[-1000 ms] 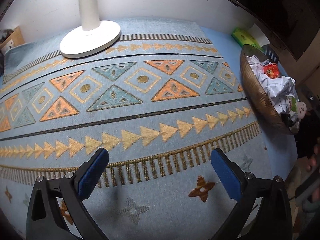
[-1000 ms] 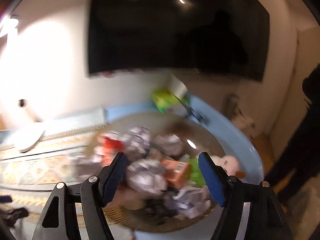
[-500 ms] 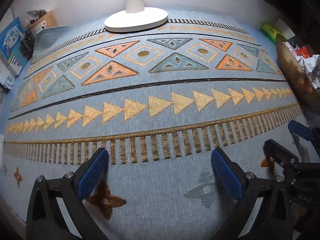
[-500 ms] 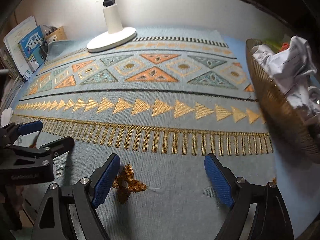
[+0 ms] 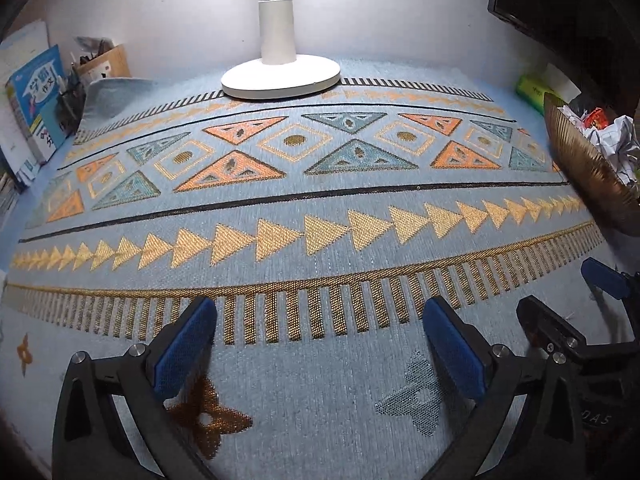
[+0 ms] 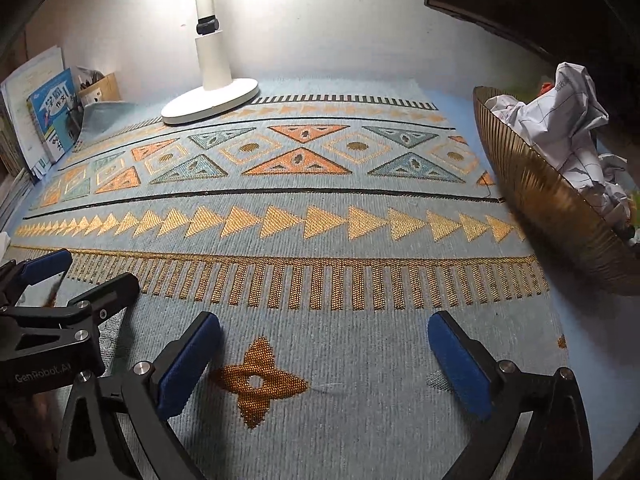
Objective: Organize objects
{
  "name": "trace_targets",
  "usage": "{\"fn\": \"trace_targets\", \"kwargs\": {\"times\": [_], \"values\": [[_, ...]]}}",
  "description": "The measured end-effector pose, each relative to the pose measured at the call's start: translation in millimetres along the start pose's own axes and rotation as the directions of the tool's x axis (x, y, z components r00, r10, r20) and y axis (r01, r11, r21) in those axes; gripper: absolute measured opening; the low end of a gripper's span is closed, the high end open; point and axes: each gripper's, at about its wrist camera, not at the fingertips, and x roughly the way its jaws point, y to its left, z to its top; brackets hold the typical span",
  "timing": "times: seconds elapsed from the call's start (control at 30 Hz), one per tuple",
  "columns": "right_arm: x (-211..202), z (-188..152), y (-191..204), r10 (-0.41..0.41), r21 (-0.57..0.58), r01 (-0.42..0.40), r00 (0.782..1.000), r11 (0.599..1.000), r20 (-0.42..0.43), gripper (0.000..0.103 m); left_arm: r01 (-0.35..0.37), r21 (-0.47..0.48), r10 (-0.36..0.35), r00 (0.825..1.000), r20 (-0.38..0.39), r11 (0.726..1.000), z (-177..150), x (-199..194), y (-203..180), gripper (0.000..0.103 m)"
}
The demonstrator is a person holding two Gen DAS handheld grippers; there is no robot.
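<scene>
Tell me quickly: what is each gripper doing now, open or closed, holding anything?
Left gripper: open, holds nothing.
Right gripper: open, holds nothing; its jaws have just been opening.

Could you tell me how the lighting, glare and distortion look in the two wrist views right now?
Left wrist view: evenly lit, sharp, the patterned mat bowed by the fisheye, corners dark. Right wrist view: glare blows out the wall behind the lamp; the basket side falls in shadow.
</scene>
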Motion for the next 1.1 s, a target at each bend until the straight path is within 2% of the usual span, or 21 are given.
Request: {"fn": "trace_targets", "kwargs": {"times": [1.1], "values": [[0.4, -2.1, 1.4, -0.001, 0.001, 0.001, 1.000, 1.000, 0.008, 0.103, 0.002, 0.000, -0.002, 1.000, 0.000, 1.000, -0.5, 2.4, 1.6, 0.103]]}}
